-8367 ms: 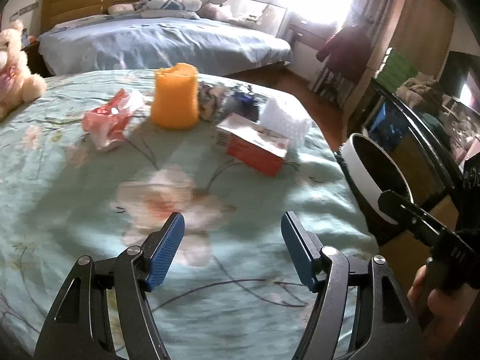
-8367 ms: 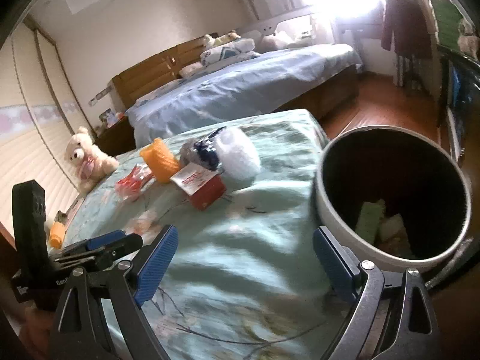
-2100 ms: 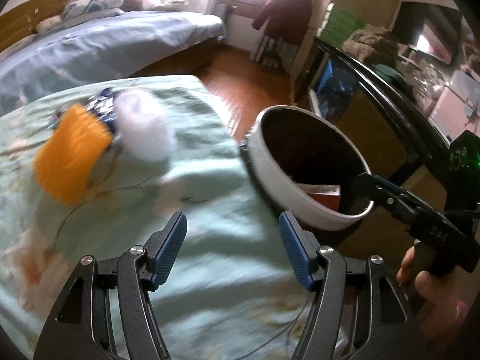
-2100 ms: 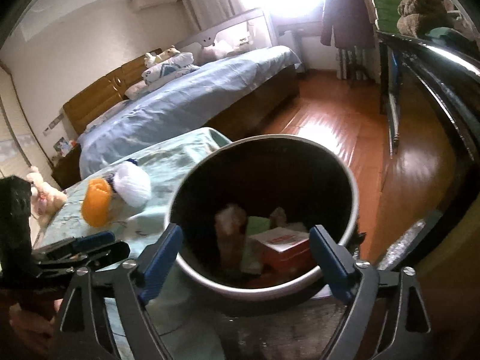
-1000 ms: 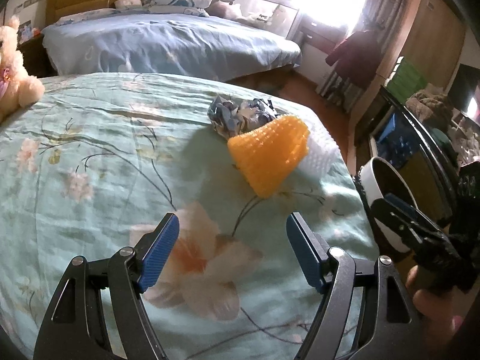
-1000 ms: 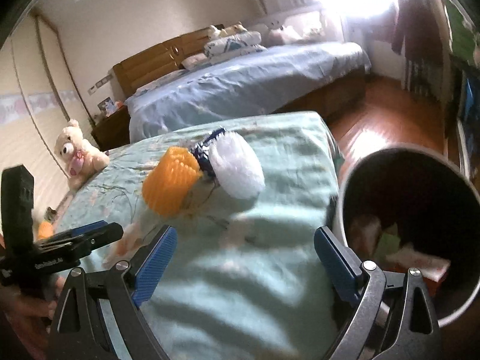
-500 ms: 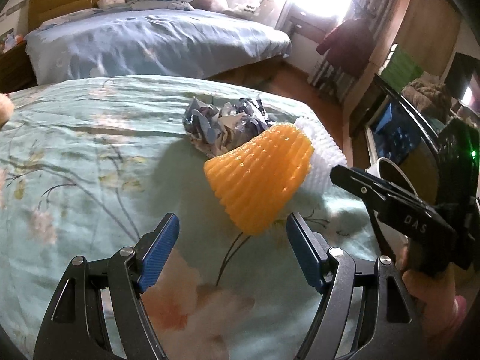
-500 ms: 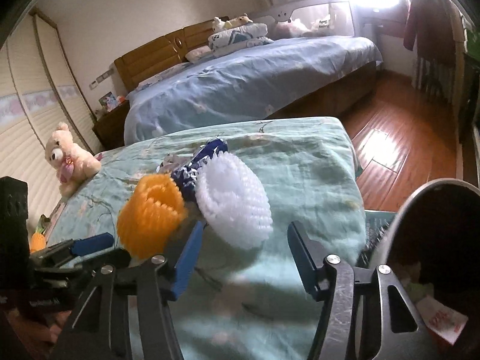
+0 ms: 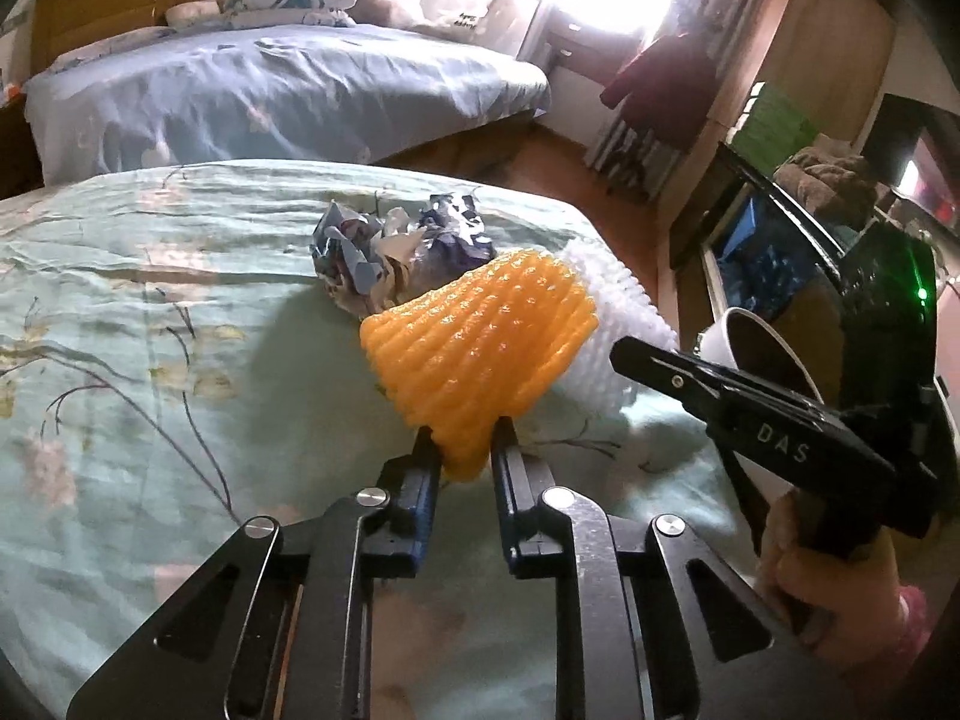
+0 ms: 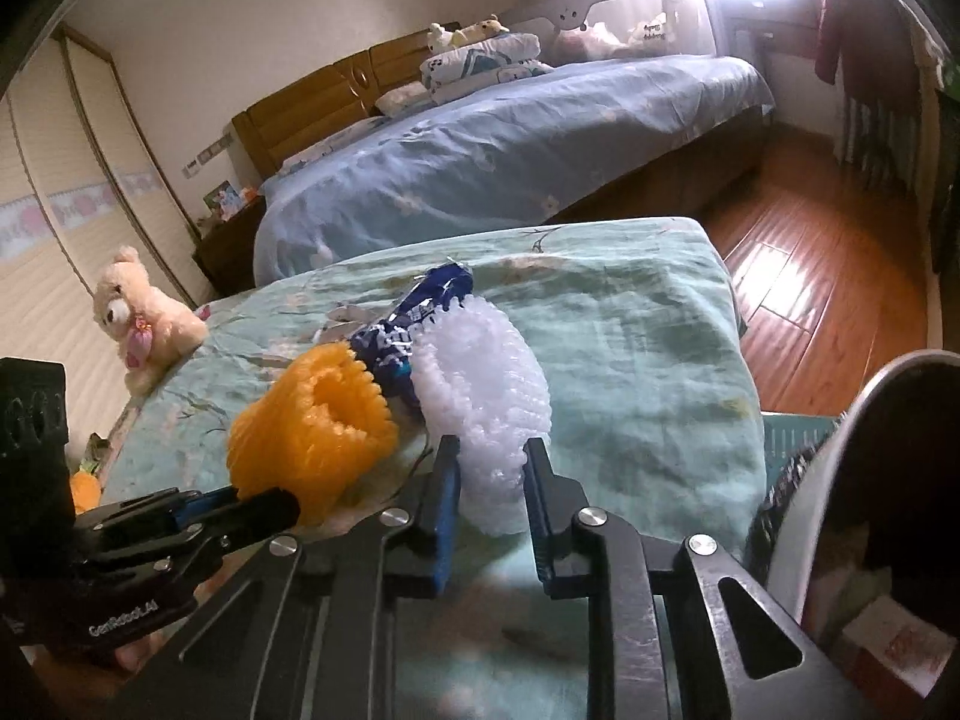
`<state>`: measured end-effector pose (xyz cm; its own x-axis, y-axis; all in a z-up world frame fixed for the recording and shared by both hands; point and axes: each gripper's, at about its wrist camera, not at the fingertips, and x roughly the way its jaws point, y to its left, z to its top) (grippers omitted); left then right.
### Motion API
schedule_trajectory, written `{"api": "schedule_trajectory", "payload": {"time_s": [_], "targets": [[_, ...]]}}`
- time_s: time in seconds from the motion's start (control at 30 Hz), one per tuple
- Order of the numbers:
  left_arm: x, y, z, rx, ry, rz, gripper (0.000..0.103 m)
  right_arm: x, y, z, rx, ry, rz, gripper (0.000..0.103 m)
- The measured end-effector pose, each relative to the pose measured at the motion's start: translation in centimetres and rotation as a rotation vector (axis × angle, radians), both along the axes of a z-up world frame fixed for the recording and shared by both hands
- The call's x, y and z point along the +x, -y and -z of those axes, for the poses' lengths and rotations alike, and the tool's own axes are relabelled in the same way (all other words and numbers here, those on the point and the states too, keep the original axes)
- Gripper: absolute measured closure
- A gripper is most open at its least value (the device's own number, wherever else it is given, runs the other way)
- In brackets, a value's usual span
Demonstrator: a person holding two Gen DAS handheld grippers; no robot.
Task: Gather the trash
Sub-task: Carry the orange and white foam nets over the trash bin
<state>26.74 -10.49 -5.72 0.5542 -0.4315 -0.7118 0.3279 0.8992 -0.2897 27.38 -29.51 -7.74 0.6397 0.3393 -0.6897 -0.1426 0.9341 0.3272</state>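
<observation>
Left gripper (image 9: pixel 462 450) jaws have just closed in, pinching the narrow near end of the orange foam net (image 9: pixel 480 348); the net's tip sits squeezed between the two blue pads, and the wider end flares away from the jaws, resting on the bed (image 9: pixel 150 312) with the green floral cover. Right gripper (image 10: pixel 492 480) jaws also just closed in, clamped on the near edge of the white foam net (image 10: pixel 486 396); the net stands on edge between the pads, most of it beyond the fingertips. The two nets lie side by side, touching or nearly so, orange on the left, white on the right. Just behind them, the crumpled blue-and-white wrapper (image 9: pixel 402 252) lies on the cover, touching the orange net's far side; in the right wrist view its blue end pokes up between the nets. Trash bin (image 10: pixel 870 480) with a white rim stands off the bed's right edge, near the right gripper, with some litter inside. Teddy bear (image 10: pixel 144 318) sits at the far left edge of the bed, well apart from the nets. A second bed with blue bedding (image 10: pixel 510 156) is behind.
</observation>
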Motion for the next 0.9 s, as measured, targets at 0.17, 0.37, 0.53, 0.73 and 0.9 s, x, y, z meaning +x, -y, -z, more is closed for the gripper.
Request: {"api": "schedule_trajectory", "payload": {"time_s": [0.17, 0.37, 0.53, 0.73, 0.9], "targets": [[-1.5, -0.2, -0.3, -0.044, -0.011, -0.008, 0.088, -2.3, 0.6, -0.6, 0.022, 0.012, 0.018, 0.083], [-3.6, 0.5, -1.1, -0.050, -0.002, 0.006, 0.088, -4.9, 1.6, -1.6, 0.039, 0.028, 0.045, 0.083], [-4.7, 1.5, -1.7, -0.043, 0.011, 0.030, 0.088, -7.3, 3.1, -2.1, 0.047, 0.037, 0.083, 0.083], [-6.2, 3.3, -2.1, -0.036, 0.024, 0.076, 0.088, -10.1, 5.2, -2.7, 0.045, 0.044, 0.130, 0.083], [-7.2, 5.2, -2.5, -0.023, 0.034, 0.119, 0.088, -12.0, 6.8, -3.0, 0.038, 0.053, 0.168, 0.083]]}}
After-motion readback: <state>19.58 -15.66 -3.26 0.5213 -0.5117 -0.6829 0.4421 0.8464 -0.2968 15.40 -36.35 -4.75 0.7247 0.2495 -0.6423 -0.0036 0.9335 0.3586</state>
